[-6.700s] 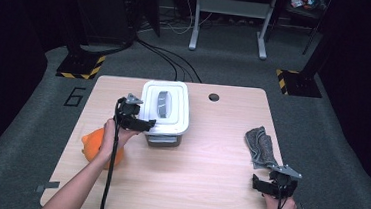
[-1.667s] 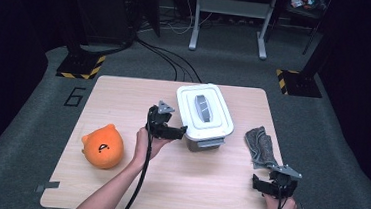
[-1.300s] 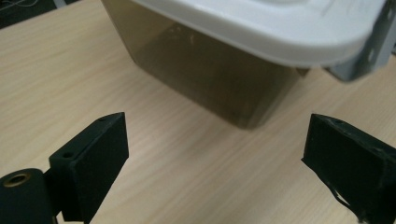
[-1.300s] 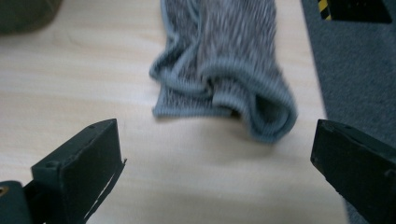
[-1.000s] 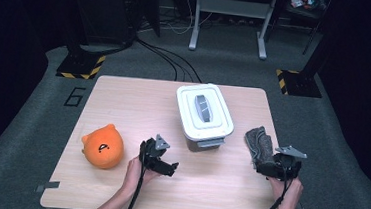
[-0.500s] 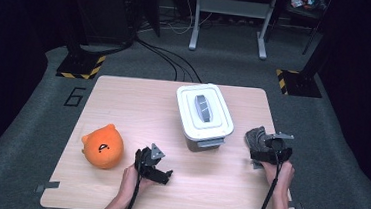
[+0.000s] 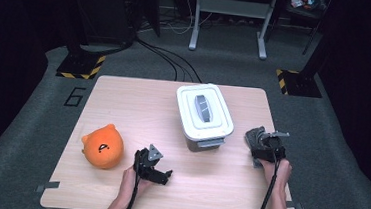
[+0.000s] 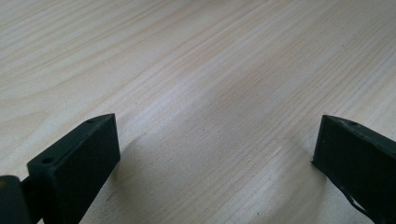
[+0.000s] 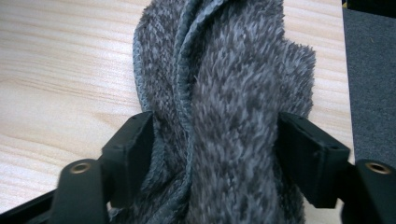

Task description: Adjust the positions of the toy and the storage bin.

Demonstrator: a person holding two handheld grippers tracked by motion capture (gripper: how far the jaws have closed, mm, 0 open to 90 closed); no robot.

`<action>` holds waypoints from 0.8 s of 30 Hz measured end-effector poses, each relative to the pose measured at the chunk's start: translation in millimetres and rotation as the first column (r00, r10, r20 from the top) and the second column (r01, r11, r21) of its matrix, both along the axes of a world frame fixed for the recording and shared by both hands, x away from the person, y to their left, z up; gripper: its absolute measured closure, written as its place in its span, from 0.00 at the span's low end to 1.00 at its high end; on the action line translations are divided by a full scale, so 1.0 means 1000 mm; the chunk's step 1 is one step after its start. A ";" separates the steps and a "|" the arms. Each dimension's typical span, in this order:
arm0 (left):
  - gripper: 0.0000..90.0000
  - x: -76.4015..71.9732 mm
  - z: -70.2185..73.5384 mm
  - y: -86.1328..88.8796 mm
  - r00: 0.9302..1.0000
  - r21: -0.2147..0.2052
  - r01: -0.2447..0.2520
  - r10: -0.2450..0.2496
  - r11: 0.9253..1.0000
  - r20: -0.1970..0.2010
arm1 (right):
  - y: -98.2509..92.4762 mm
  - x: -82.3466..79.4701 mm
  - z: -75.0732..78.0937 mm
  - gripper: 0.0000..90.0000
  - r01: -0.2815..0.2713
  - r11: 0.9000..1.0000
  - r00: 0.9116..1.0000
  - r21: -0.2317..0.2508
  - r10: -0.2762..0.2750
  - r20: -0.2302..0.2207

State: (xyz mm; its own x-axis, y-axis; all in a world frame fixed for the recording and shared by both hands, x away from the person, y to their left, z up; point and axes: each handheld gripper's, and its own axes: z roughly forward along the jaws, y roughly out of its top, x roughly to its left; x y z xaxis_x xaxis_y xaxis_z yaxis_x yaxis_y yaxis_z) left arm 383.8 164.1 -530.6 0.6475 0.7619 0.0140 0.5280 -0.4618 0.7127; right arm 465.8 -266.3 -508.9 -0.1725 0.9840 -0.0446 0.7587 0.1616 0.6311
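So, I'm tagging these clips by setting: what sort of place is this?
Probably a lab or recording studio: a lone wooden table on grey carpet, hazard-striped stand bases, loose floor cables and dark surroundings.

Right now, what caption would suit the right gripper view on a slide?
Right gripper, jaws just closing, squeezes a fuzzy grey cloth on the wooden table.

table: the pale wooden tabletop [image 7: 123, 104] is evenly lit from above, no glare spots
surroundings: floor and room edges drop off into near black, kinda vignetted
shadows: soft and short, tucked under the white lidded plastic box [image 7: 203, 117] and the orange round plush toy [image 7: 102, 146]
left gripper view: wood grain sharp, near jaws a bit soft and dark
right gripper view: the grey fuzzy cloth [image 9: 229, 93] is crisp mid-frame, blurry at the bottom
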 end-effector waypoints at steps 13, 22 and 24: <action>0.00 0.000 0.000 0.000 1.000 0.004 0.002 -0.002 1.000 0.004 | -0.003 -0.004 0.001 0.75 0.027 1.000 0.999 -0.014 -0.026 0.032; 0.01 0.000 0.000 0.000 1.000 0.000 -0.007 0.007 1.000 0.005 | -0.009 -0.016 0.013 0.78 0.031 0.999 0.997 0.021 -0.032 0.068; 0.01 0.000 0.000 0.000 1.000 0.002 -0.006 0.006 1.000 0.006 | -0.010 -0.021 0.019 0.78 0.023 1.000 0.996 0.009 -0.024 0.083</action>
